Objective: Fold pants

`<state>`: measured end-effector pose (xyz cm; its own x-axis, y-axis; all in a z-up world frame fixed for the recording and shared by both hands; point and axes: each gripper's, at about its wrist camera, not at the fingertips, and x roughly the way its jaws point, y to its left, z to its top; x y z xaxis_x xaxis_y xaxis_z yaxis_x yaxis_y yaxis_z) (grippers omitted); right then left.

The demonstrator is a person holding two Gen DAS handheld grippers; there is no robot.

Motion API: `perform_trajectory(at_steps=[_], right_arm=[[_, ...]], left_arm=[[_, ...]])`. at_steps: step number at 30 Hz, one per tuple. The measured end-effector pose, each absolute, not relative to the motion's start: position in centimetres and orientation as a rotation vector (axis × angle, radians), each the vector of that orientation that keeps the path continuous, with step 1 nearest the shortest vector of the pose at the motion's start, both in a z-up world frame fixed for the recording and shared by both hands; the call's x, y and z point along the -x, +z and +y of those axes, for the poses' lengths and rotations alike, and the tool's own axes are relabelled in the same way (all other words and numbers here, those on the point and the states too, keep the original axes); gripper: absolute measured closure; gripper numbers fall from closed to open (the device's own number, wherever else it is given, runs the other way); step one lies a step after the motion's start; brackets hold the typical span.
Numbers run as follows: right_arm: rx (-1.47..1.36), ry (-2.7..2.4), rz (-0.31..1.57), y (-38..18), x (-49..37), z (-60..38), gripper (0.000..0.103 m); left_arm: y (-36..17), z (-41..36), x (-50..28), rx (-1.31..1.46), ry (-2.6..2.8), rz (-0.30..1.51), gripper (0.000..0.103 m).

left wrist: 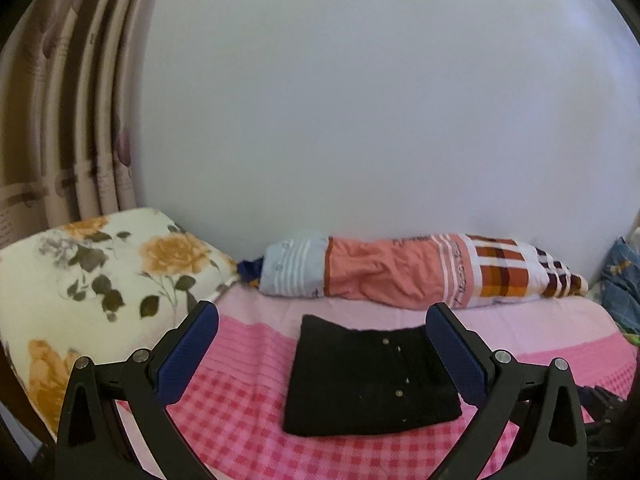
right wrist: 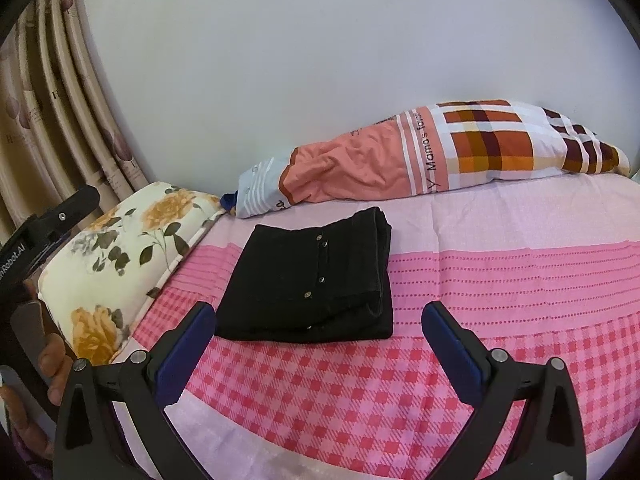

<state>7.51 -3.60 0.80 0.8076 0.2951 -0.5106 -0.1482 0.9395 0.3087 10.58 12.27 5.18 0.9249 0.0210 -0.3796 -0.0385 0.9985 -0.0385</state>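
Observation:
The black pants [left wrist: 368, 380] lie folded into a compact rectangle on the pink checked bedsheet [left wrist: 248, 420], with small metal studs on top. My left gripper [left wrist: 322, 316] is open and empty, raised just in front of the pants, its blue pads either side of them in view. In the right wrist view the folded pants [right wrist: 312, 280] lie ahead and slightly left. My right gripper [right wrist: 320, 316] is open and empty, held back from the pants' near edge. The left gripper's body [right wrist: 48, 220] shows at the left edge, held by a hand.
A floral pillow [left wrist: 104, 280] lies left of the pants. A long orange, blue and plaid bolster [left wrist: 408, 272] lies against the white wall behind them. Curtains [left wrist: 60, 120] hang at far left. A blue cloth [left wrist: 624, 284] sits at the right edge.

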Motion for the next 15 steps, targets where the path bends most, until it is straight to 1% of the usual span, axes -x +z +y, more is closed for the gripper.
perform_trajectory(at_steps=[8, 15], right_arm=[[-0.273, 0.247, 0.615, 0.0, -8.1, -3.6, 0.001], [-0.274, 0.245, 0.63, -0.6, -8.2, -3.4, 0.001]], left_arm=[[2.8, 11.5, -11.8, 0.042, -0.039, 0.439, 0.0], [1.2, 11.3, -11.7, 0.038, 0.006, 0.435, 0.0]])
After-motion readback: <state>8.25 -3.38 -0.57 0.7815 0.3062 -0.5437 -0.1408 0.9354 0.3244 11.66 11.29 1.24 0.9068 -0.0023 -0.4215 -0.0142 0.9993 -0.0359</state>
